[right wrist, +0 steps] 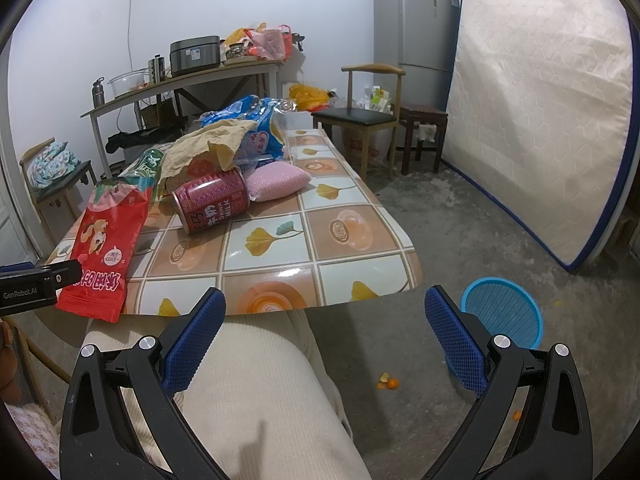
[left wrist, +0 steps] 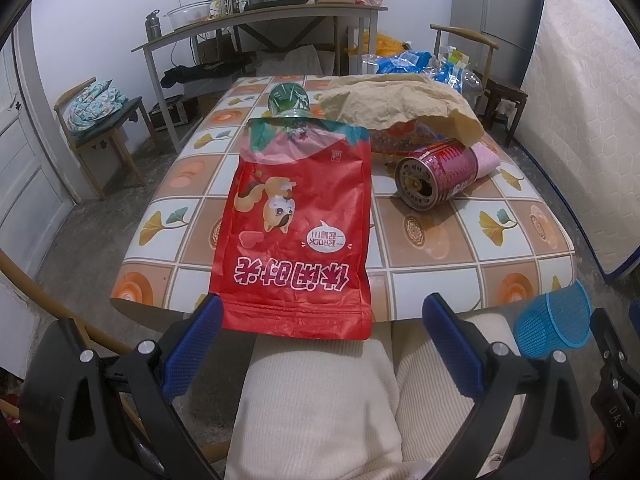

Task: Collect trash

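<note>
A red snack bag point(left wrist: 298, 232) lies on the tiled table point(left wrist: 460, 248), its end overhanging the near edge. A red drink can point(left wrist: 436, 176) lies on its side right of it, by a pink pouch point(right wrist: 276, 180). A crumpled brown paper bag point(left wrist: 400, 104), blue plastic wrappers point(right wrist: 256, 124) and a green packet point(left wrist: 289, 100) lie behind. A blue mesh basket point(right wrist: 502, 316) stands on the floor at the right. My left gripper point(left wrist: 322, 316) is open, just short of the red bag's near end. My right gripper point(right wrist: 324, 312) is open and empty, below the table's near edge.
The person's cream-clad legs point(right wrist: 260, 392) are under both grippers. Orange peel bits point(right wrist: 388, 382) lie on the concrete floor. A mattress point(right wrist: 540, 112) leans on the right wall, with a fridge point(right wrist: 416, 32), chairs point(right wrist: 360, 120) and a cluttered side table point(left wrist: 260, 20) behind.
</note>
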Demonstrator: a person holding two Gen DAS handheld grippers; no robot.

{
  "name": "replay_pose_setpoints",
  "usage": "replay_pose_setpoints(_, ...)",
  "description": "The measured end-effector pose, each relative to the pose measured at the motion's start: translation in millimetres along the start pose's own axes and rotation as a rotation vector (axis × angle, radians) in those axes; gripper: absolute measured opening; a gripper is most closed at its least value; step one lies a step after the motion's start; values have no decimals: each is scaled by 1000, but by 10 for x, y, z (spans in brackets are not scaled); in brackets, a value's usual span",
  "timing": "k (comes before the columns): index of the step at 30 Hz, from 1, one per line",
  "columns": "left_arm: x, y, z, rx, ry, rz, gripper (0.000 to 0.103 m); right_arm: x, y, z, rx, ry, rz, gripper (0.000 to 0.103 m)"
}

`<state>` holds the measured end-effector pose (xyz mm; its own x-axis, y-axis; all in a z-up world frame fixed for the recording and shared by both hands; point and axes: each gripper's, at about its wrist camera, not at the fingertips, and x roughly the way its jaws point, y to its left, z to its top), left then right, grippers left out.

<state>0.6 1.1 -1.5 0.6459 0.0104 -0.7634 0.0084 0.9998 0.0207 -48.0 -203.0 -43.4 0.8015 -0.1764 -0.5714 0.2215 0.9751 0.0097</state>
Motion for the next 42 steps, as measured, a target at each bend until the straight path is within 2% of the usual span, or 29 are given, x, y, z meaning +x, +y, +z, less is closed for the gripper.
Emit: replay_pose_setpoints(42,-5,-6,-1,3,5,5,97,-14,-27,-12,6,1,5,95)
